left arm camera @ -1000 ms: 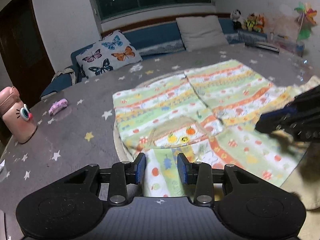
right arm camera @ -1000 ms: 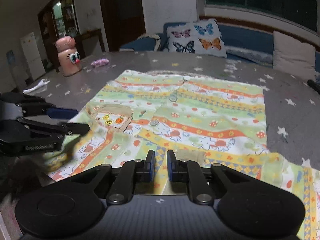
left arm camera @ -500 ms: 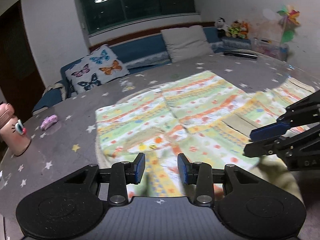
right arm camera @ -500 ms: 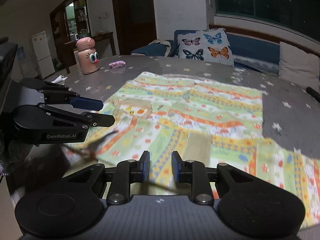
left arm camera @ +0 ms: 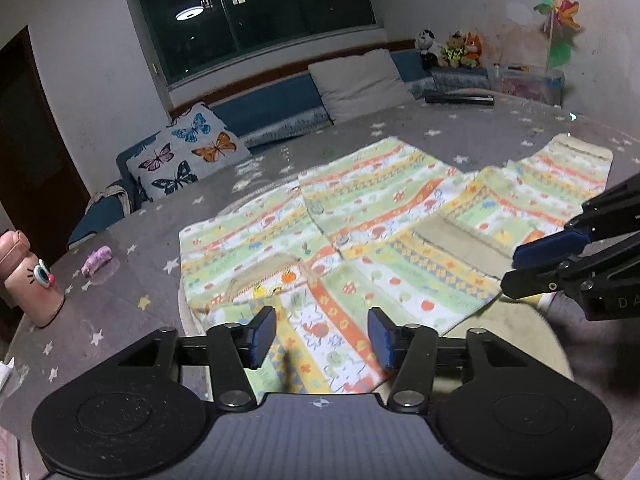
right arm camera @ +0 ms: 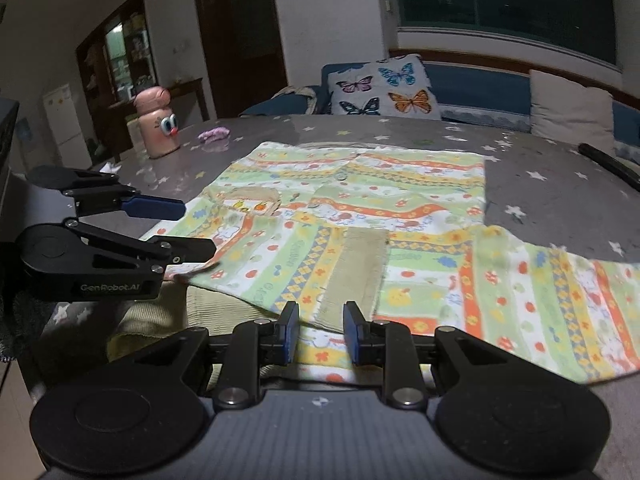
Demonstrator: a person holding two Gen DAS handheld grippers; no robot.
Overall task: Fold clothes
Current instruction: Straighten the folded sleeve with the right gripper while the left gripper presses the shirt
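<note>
We judged the folding to be only at its start. The patterned shirt [right arm camera: 360, 216] lay flat on the grey starred table [right arm camera: 560, 184], with its near part turned over the body, so the first fold looked done. One sleeve [left arm camera: 560, 168] was spread out to the side, and the further folds were left to do. Our left gripper [left arm camera: 322, 334] had its jaws wide apart, holding nothing. Our right gripper [right arm camera: 321, 332] was also parted and empty, above the near hem.
</note>
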